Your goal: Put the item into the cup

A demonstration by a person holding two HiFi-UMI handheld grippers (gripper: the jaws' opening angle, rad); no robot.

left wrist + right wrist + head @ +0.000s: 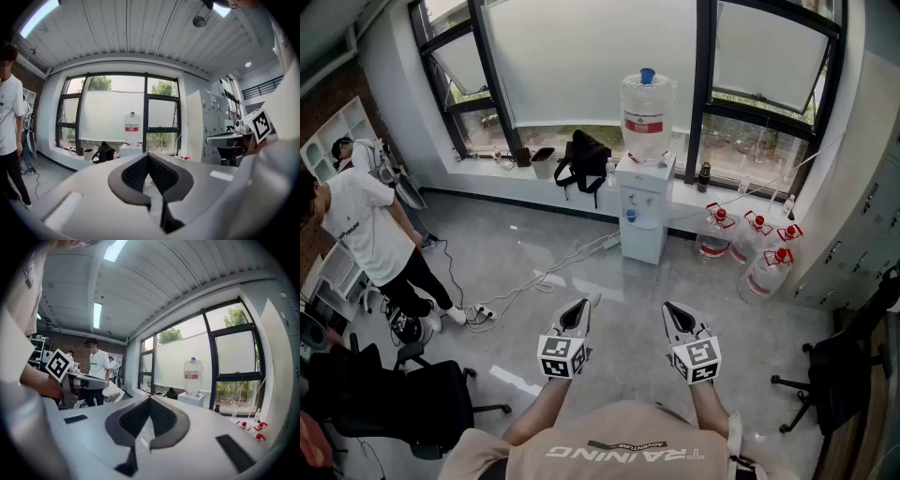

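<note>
No cup and no item show in any view. I hold both grippers side by side in front of my chest, above the grey floor. My left gripper (577, 312) has its dark jaws closed tip to tip (148, 155) with nothing between them. My right gripper (677, 315) is the same, its jaws meeting at the tip (150, 398) and holding nothing. Each points toward the window wall. In the right gripper view a white shape (113, 392) sits at the left gripper's tip; I cannot tell what it is.
A water dispenser (644, 187) stands ahead under the windows, with several spare water bottles (757, 248) to its right. Cables (534, 281) trail across the floor. Office chairs stand at the left (412, 398) and right (834, 375). A person (366, 234) stands far left.
</note>
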